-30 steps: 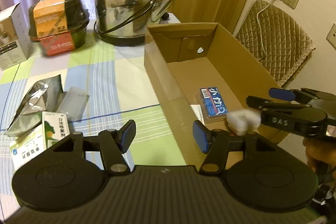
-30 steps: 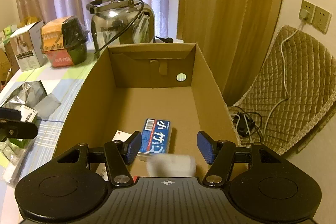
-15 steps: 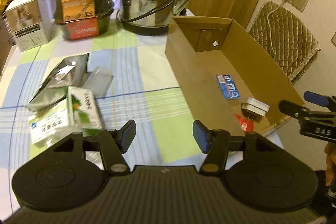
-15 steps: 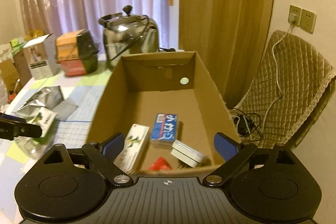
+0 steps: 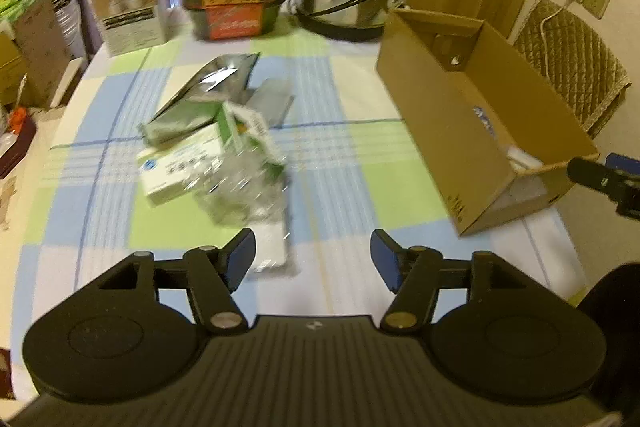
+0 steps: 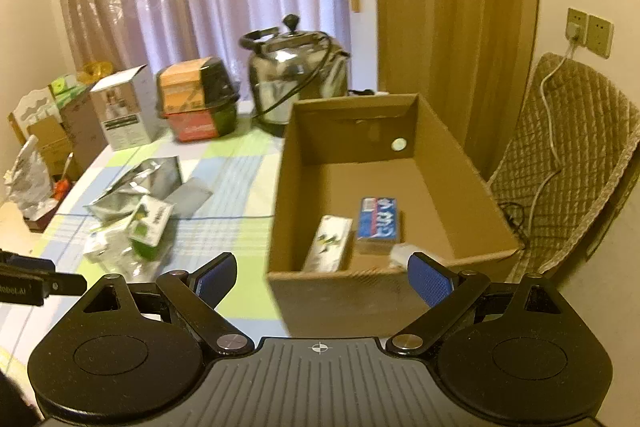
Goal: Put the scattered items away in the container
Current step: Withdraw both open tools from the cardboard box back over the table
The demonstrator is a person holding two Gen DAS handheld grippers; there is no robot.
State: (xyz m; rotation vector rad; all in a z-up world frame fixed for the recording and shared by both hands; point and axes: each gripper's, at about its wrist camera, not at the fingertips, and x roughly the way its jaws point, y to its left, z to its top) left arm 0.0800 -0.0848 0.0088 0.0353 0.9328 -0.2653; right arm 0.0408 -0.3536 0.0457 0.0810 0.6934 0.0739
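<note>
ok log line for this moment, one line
left gripper: open, empty | right gripper: open, empty | cardboard box: partly filled | pile: on table

left tongs spread wide and empty, right tongs likewise agape, nothing held

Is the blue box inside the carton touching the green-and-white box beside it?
Apart. In the right wrist view, a strip of bare carton floor shows between the blue box and the green-and-white box.
</note>
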